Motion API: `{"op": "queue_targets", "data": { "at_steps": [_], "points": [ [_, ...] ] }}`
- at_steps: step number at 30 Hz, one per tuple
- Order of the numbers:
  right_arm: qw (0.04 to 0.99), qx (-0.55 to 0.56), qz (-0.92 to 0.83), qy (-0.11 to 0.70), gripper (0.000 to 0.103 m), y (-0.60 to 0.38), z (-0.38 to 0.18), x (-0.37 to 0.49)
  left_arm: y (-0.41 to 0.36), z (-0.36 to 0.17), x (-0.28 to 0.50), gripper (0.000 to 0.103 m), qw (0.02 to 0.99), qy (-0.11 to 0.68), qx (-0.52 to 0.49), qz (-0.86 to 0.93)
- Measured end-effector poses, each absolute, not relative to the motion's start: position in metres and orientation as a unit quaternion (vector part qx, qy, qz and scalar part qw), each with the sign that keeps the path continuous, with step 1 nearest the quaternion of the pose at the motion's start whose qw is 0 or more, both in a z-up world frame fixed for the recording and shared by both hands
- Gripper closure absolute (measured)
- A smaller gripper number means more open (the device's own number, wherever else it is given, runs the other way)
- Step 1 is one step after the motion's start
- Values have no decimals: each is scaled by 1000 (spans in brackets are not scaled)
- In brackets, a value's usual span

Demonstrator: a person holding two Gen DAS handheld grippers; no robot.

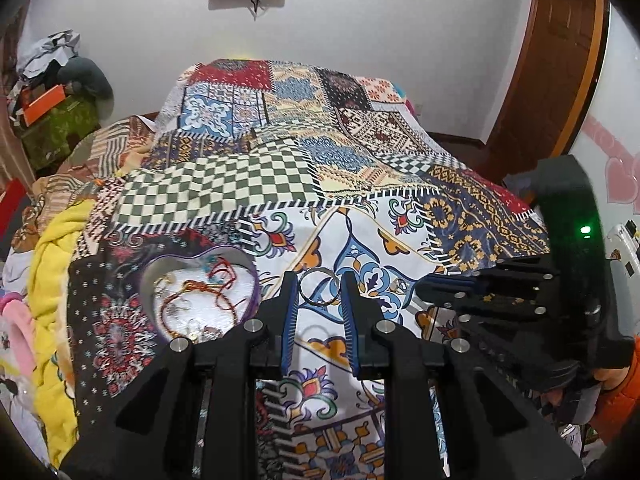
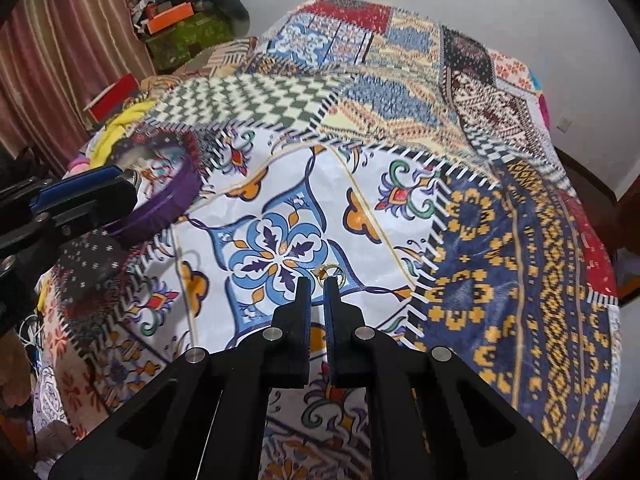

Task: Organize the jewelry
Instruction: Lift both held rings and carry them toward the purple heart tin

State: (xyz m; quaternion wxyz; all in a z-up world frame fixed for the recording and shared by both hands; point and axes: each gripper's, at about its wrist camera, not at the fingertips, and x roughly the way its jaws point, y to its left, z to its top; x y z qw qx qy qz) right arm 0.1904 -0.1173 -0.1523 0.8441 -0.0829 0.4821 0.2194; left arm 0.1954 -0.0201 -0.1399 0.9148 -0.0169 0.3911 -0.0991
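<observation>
Both handheld tools are built of matte black plastic: the left gripper [image 1: 318,292] and the right gripper [image 2: 316,292] each have two angular arms with triangular cut-outs, joined by round silver pins, and end in slim fingers faced with ribbed blue pads [image 1: 289,320]. Seen from the left wrist camera, the right tool's body is a blocky black housing studded with small silver screw heads and topped by a curved black mount with a lit green indicator light [image 1: 585,230]. An orange sleeve [image 1: 618,396] shows behind that housing.
</observation>
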Motion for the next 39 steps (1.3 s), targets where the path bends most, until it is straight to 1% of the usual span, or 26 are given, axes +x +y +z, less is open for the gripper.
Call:
{"op": "queue_targets", "data": {
  "at_steps": [6,9,10,11,13,14,23,28,31,39],
  "points": [
    [853,-76,216,470,98,-131,-136,181,-15,-133,185,83,918,383,-20,-95],
    [843,-64,221,486,97,-133,-136,185,-14,-132,183,83,919,382,-22,-94],
    [838,-55,221,496,94,-133,-138,189,-13,-132,182,83,919,382,-22,-93],
    [834,-49,221,504,86,-133,-141,190,-13,-133,182,83,919,383,-23,-93],
    [826,-36,215,519,75,-132,-149,199,-11,-134,181,83,919,383,-24,-92],
    [827,-36,213,520,74,-130,-152,201,-10,-134,181,83,919,383,-24,-92],
    [809,-90,201,545,74,-108,-185,221,5,-137,183,83,919,383,-34,-83],
    [815,-90,205,535,75,-111,-187,222,8,-144,188,83,917,388,-37,-80],
    [821,-90,201,528,84,-111,-188,221,8,-148,191,83,915,394,-39,-79],
    [829,-89,208,512,84,-105,-178,212,9,-147,190,83,916,392,-39,-80]
  ]
}}
